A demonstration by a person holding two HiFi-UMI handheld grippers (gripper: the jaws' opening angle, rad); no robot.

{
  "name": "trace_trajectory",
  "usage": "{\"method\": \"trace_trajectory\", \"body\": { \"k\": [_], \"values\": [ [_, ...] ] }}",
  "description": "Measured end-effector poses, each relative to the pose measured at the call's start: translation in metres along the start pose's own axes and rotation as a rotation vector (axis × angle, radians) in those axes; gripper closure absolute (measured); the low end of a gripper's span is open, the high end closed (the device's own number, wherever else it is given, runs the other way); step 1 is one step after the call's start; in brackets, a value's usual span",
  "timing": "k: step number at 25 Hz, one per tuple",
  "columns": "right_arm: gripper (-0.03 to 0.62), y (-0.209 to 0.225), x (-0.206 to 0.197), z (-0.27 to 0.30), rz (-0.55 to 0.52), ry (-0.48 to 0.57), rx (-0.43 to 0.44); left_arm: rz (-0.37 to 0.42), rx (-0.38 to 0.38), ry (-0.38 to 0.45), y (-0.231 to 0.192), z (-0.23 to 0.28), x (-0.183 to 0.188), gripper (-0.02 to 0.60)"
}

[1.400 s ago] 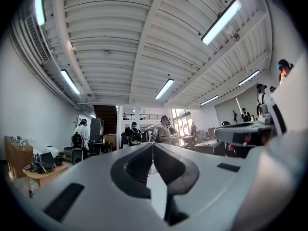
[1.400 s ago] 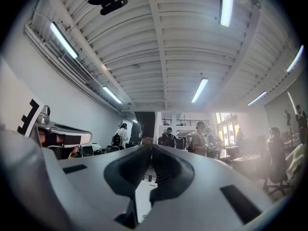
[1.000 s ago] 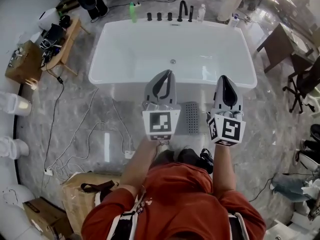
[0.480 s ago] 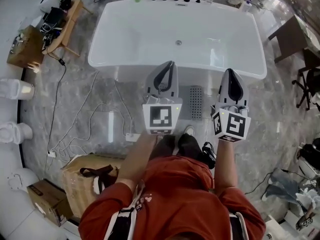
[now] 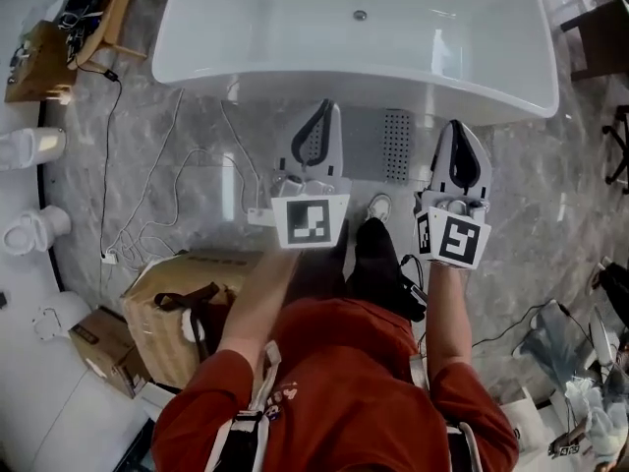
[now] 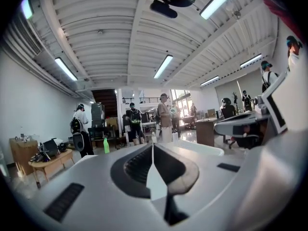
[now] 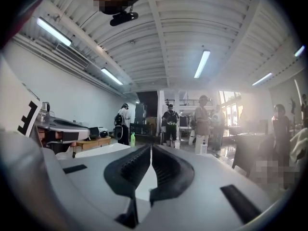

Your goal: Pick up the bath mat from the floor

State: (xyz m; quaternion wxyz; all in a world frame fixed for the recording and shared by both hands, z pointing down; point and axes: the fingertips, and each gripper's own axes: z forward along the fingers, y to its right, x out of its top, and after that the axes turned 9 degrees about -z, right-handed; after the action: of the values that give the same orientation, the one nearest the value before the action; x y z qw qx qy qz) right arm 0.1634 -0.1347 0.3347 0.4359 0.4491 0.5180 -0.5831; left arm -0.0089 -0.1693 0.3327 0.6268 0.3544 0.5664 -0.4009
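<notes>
The bath mat (image 5: 396,146), a narrow grey strip dotted with holes, lies on the marble floor just in front of the white bathtub (image 5: 246,62). My left gripper (image 5: 323,108) is held above the floor to the mat's left, jaws shut and empty. To the mat's right is my right gripper (image 5: 458,128), also shut with nothing in it. Both point toward the tub. In the left gripper view the left gripper (image 6: 152,146) shows its jaws closed together, aimed level across the room; the right gripper (image 7: 150,148) looks the same. The mat is not in either gripper view.
A cardboard box (image 5: 167,303) stands on the floor at my left. White cables (image 5: 177,205) trail over the tiles beside it. Toilets (image 5: 29,150) line the left edge, and a wooden bench (image 5: 98,18) is at the far left. Several people stand beyond the tub.
The head view has tipped down and forward: tub and mat slid up the frame, and the mat now lies level with the gripper tips. Both grippers stayed shut and empty.
</notes>
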Motion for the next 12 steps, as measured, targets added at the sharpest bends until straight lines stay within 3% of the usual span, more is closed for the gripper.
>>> {"method": "trace_trajectory", "body": {
  "k": [7, 12],
  "values": [
    [0.577, -0.021, -0.096, 0.012, 0.012, -0.025, 0.067, -0.052, 0.048, -0.077, 0.0, 0.016, -0.105, 0.565],
    [0.577, -0.053, -0.192, 0.024, -0.002, -0.101, 0.161, -0.082, 0.087, -0.152, -0.018, 0.024, -0.198, 0.565]
  ]
}}
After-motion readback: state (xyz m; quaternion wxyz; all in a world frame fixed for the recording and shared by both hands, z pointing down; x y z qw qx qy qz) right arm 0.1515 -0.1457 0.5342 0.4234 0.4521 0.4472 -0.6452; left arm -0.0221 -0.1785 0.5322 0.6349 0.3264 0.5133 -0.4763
